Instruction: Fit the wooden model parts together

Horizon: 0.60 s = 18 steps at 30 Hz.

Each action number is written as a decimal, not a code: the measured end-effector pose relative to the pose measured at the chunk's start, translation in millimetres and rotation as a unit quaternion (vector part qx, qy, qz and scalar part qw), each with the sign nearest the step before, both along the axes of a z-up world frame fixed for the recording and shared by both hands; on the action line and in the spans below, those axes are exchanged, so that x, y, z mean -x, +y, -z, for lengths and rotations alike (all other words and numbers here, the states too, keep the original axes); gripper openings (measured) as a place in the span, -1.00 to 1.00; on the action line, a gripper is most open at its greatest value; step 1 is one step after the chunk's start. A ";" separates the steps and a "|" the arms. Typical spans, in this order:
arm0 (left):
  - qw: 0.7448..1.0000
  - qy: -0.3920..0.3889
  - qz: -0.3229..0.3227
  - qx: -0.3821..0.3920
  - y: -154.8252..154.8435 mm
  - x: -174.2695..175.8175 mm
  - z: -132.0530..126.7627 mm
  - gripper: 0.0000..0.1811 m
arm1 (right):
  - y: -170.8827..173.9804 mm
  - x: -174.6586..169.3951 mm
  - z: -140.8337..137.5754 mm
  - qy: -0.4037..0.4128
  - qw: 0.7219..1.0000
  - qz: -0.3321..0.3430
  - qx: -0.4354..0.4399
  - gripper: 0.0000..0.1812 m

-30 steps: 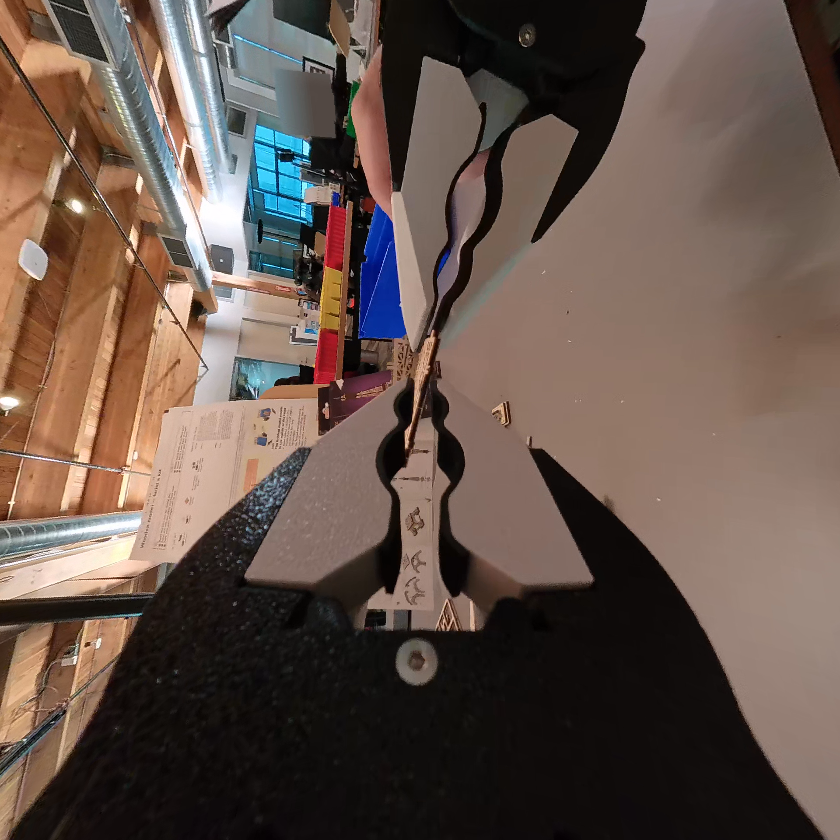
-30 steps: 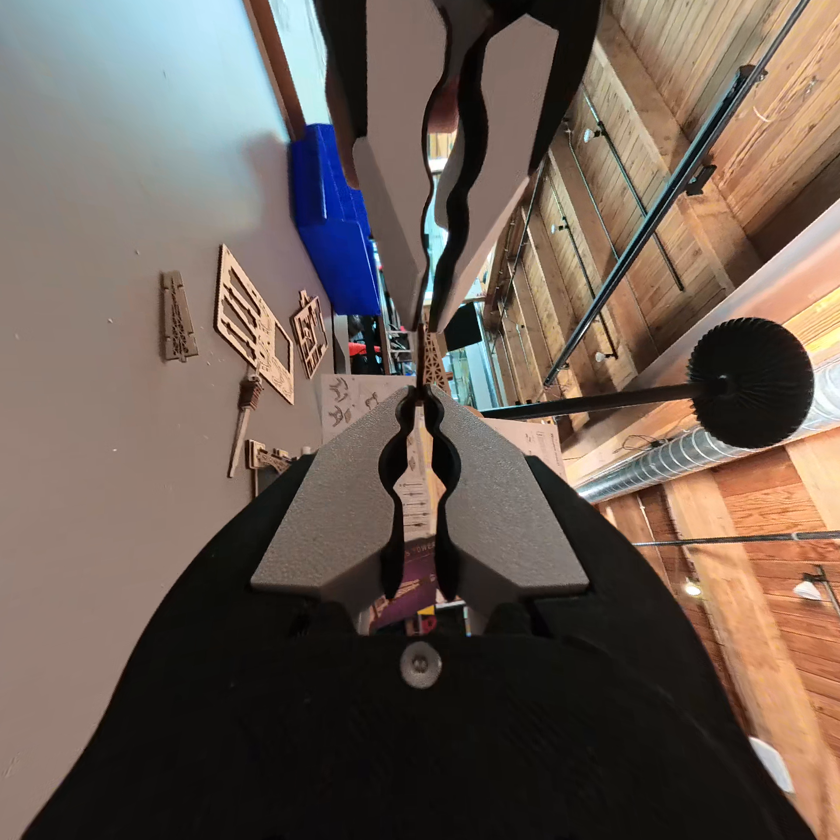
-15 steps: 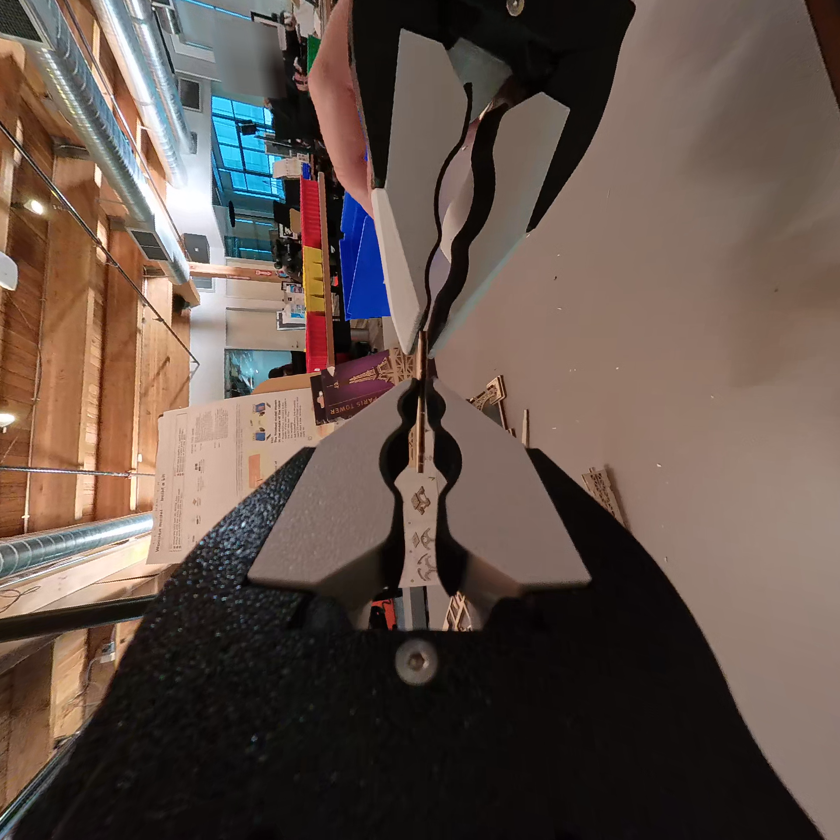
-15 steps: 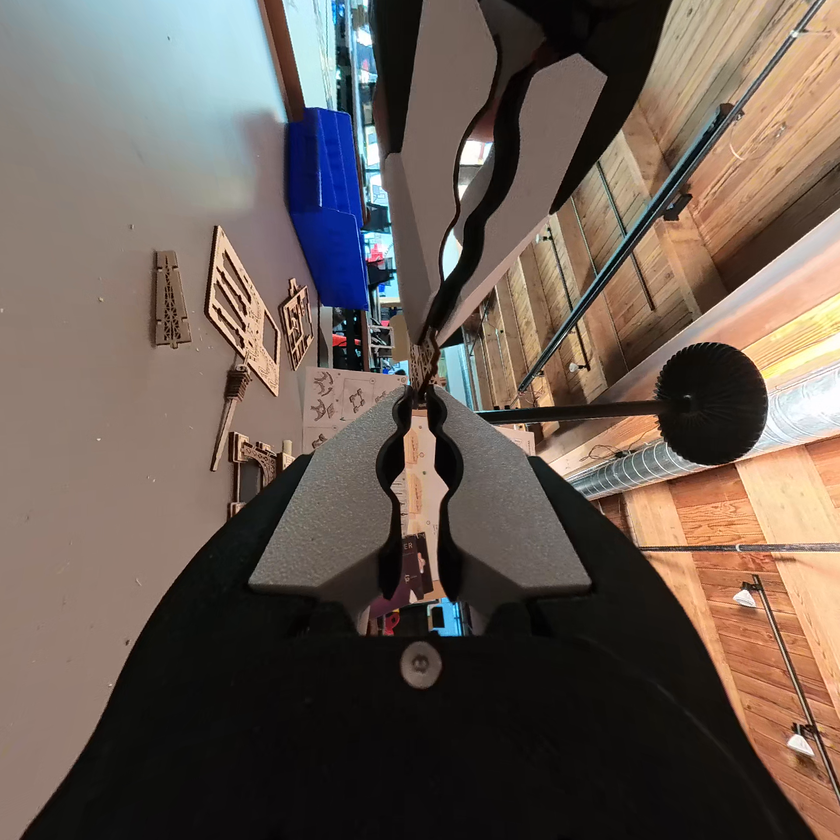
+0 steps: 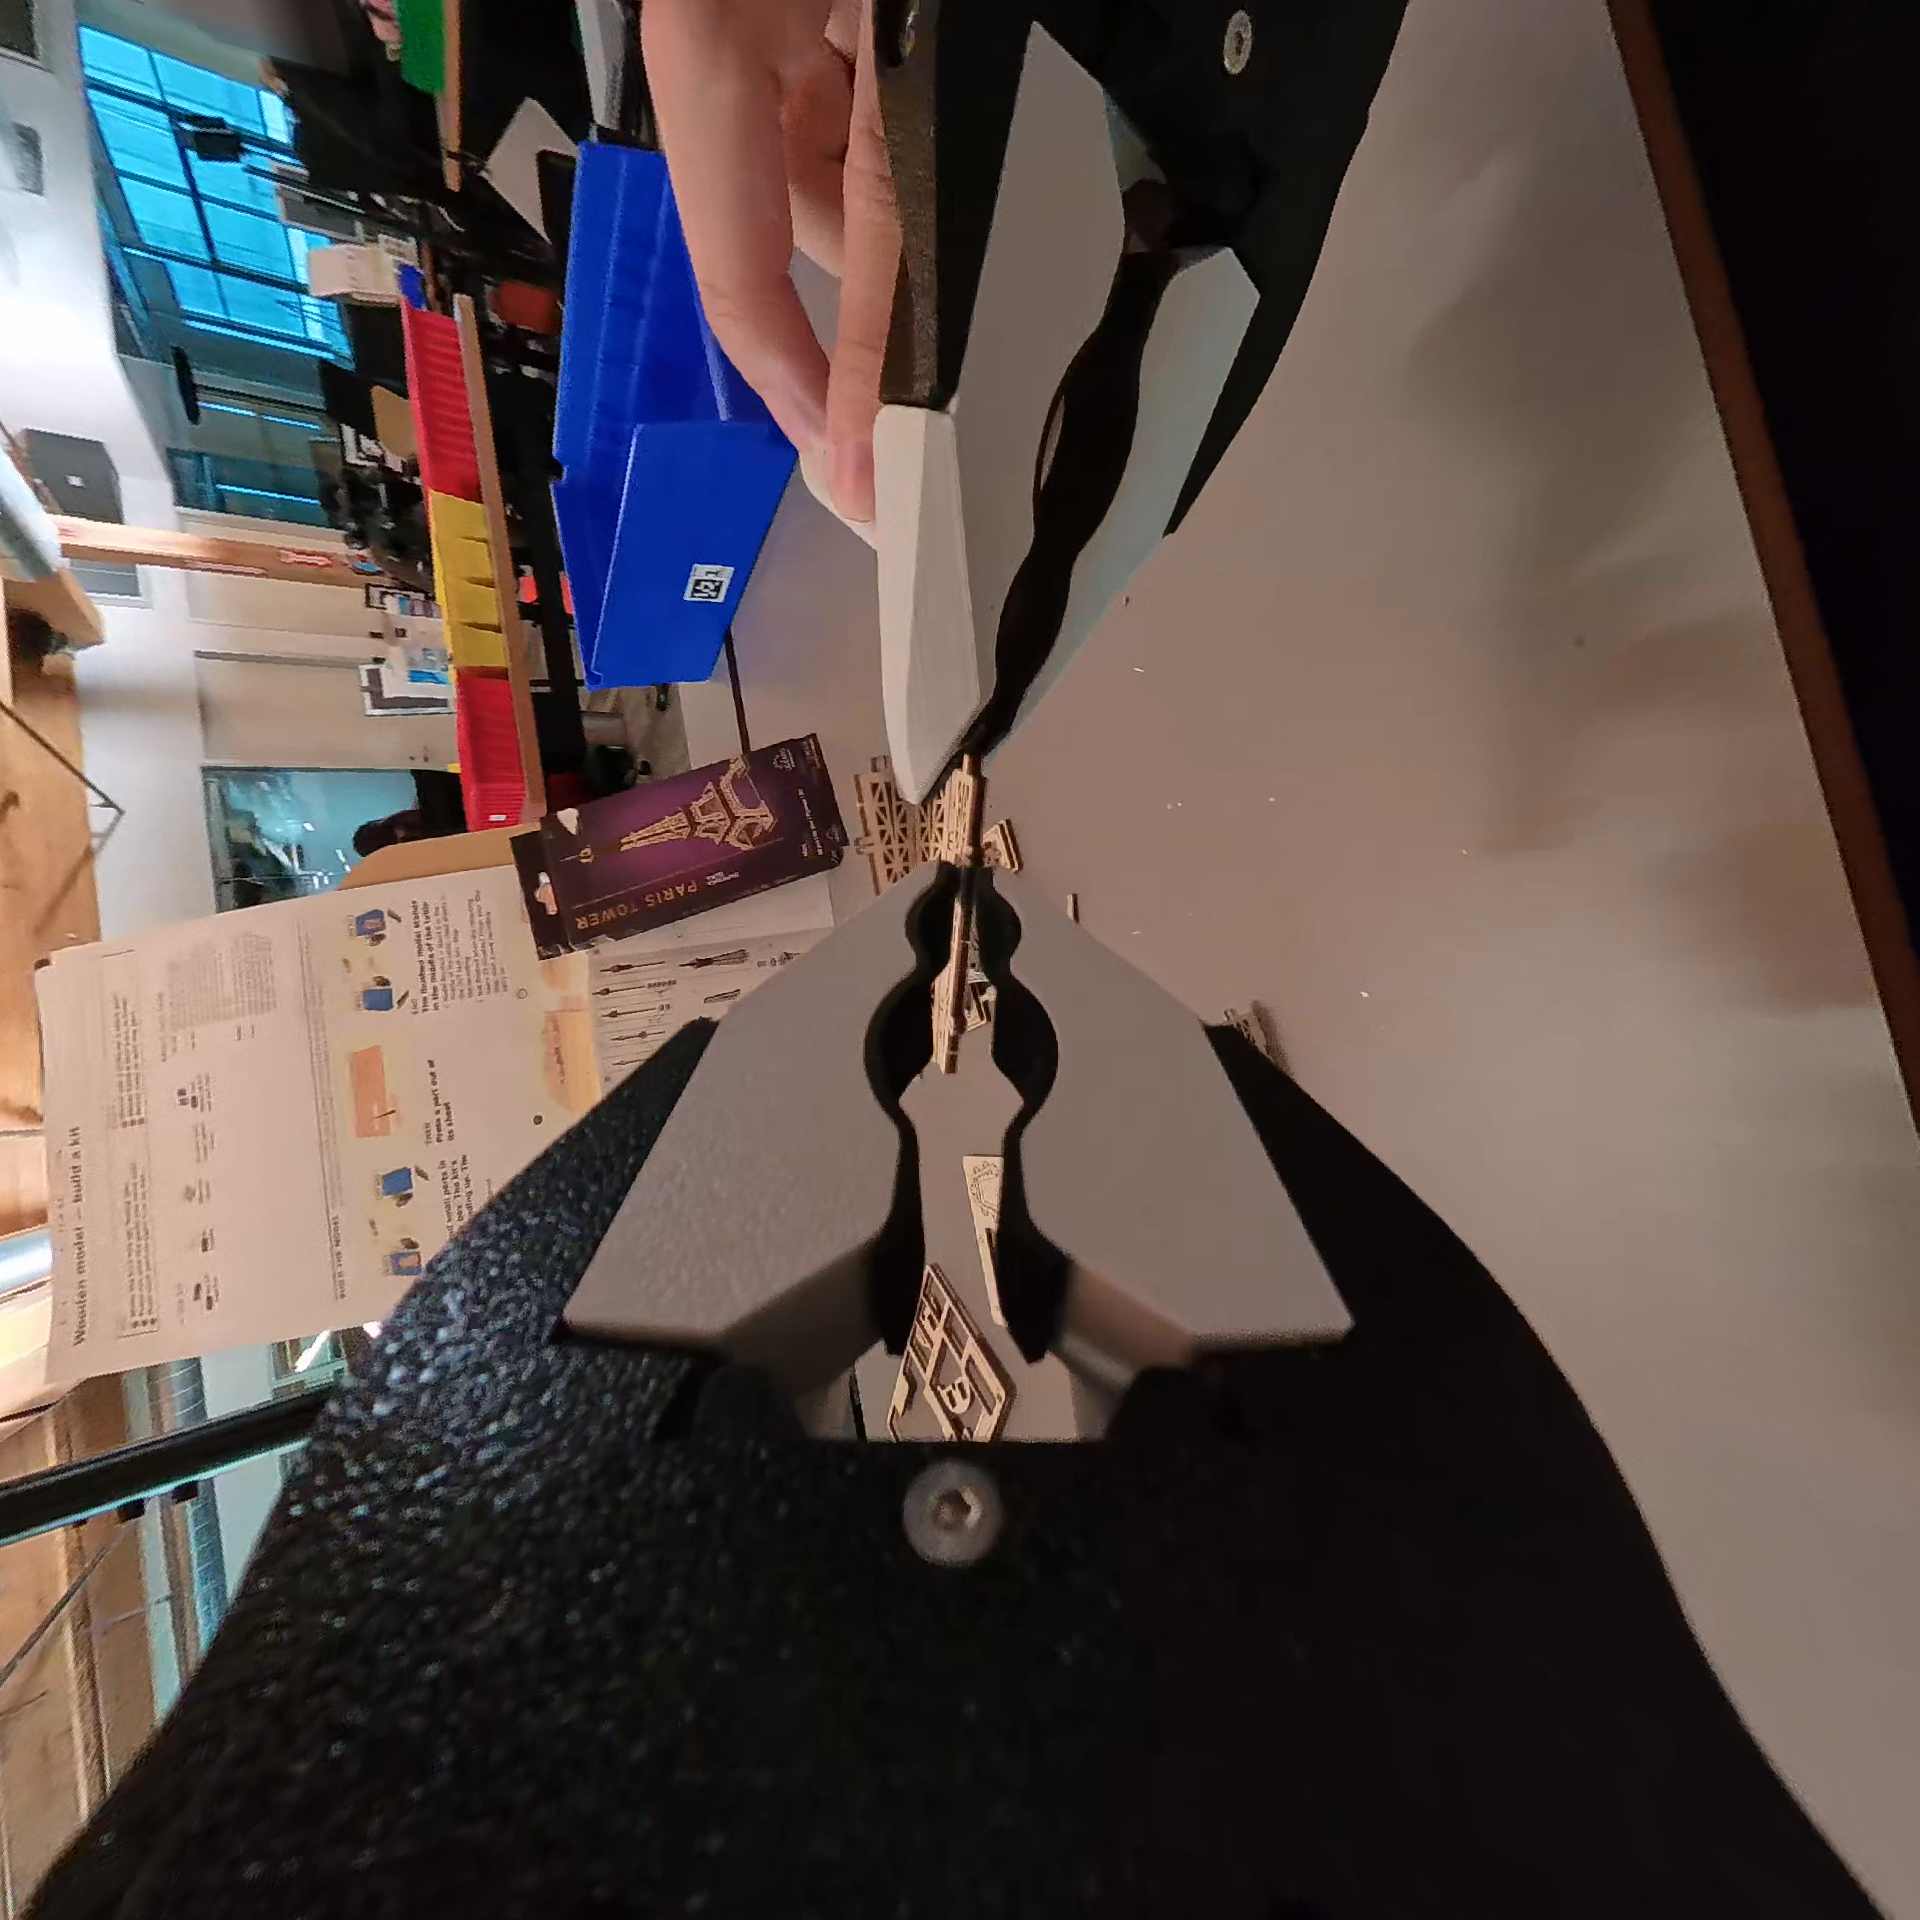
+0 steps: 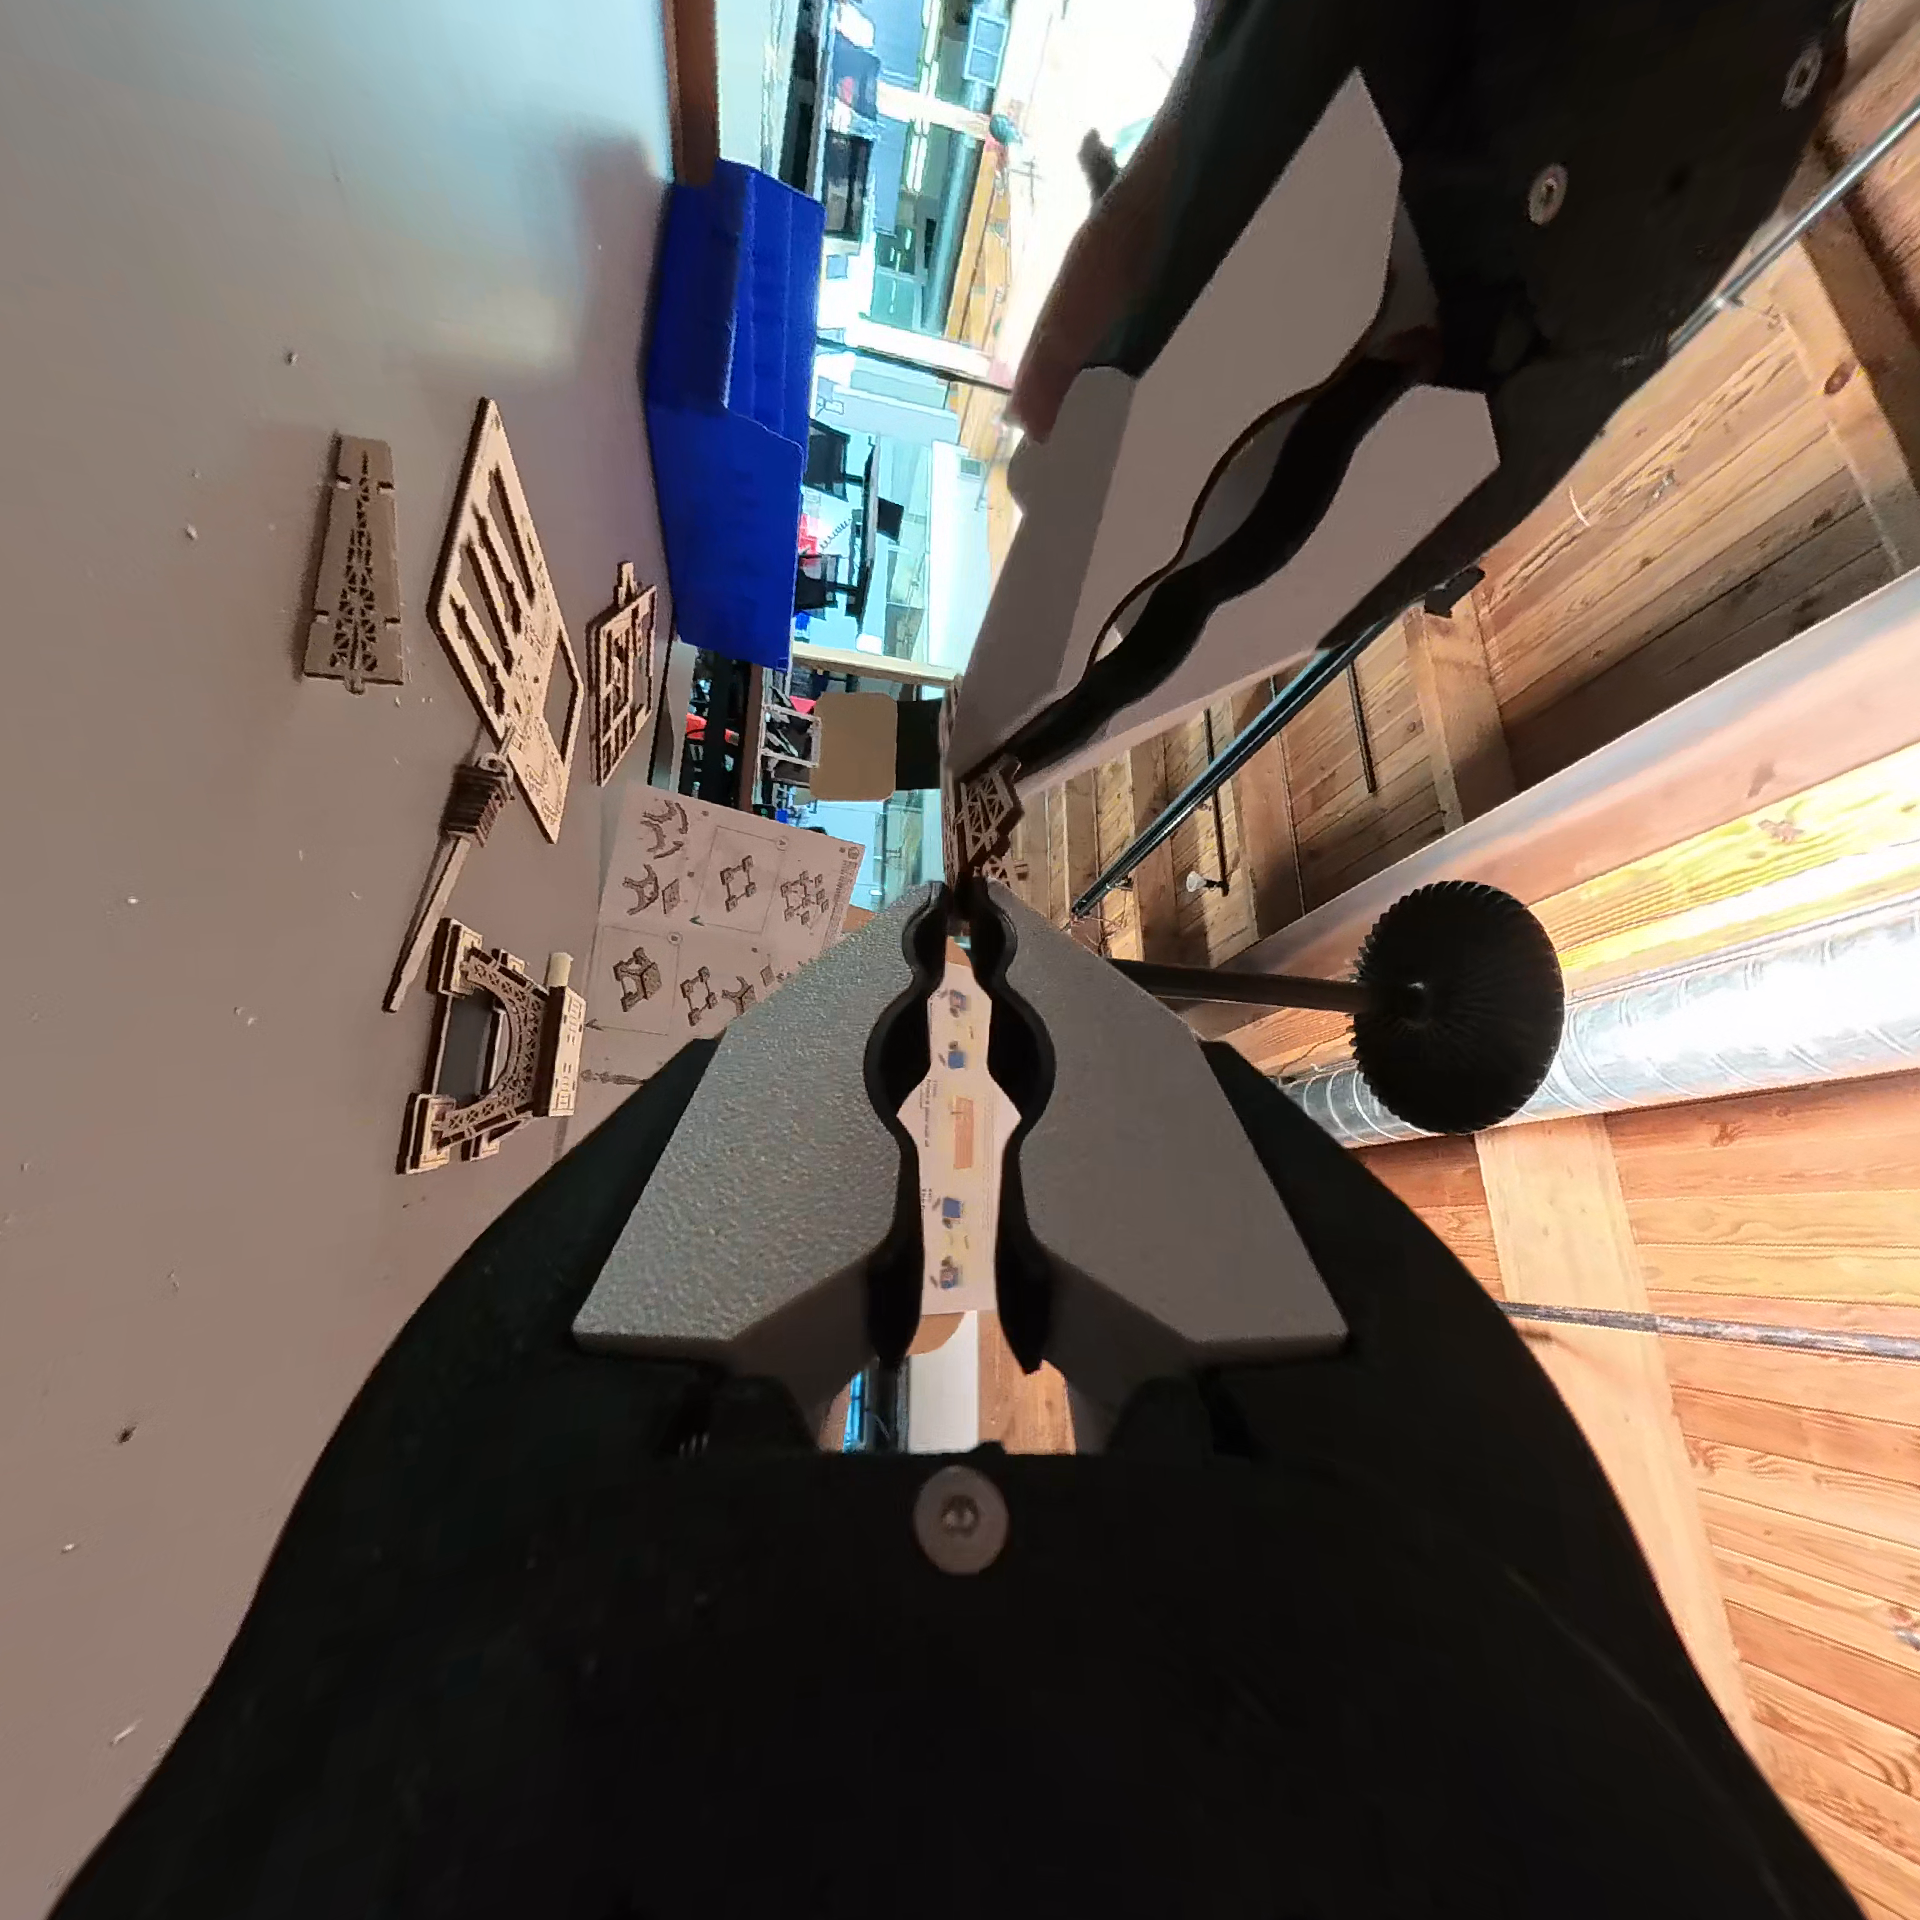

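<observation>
Grey-fingered left gripper (image 5: 961,902) is pinched nearly closed on a thin pale laser-cut wooden lattice strip (image 5: 958,997), seen edge-on w/ its tail running back between the fingers. Tip to tip opposite, the right gripper (image 6: 964,896) is likewise closed on a small dark lattice tower section (image 6: 985,816); the 2 parts meet betw. the tips, above the grey table (image 5: 1455,727). Farther out on the table lie a flat tapered lattice panel (image 6: 355,566), a cut-out wooden sheet (image 6: 509,623), an assembled arched tower base (image 6: 499,1049), printed instruction sheets (image 5: 291,1122), a purple kit box (image 5: 686,847) & blue plastic bins (image 5: 655,447)
</observation>
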<state>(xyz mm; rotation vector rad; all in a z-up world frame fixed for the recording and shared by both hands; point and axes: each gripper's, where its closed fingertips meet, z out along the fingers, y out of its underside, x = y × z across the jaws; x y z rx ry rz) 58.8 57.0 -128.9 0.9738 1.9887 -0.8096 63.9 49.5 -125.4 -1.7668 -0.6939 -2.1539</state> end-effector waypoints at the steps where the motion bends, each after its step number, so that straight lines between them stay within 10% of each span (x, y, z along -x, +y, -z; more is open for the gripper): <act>1: 1.000 0.002 0.001 -0.008 0.4 0.2 -0.1 -0.98 | 0.3 0.2 -0.3 -0.003 1.000 -0.001 0.002 -0.99; 18: 0.990 0.094 -0.017 -0.106 6.5 -0.2 10.4 -0.99 | 5.8 -1.4 8.2 -0.016 0.998 -0.015 0.060 -1.00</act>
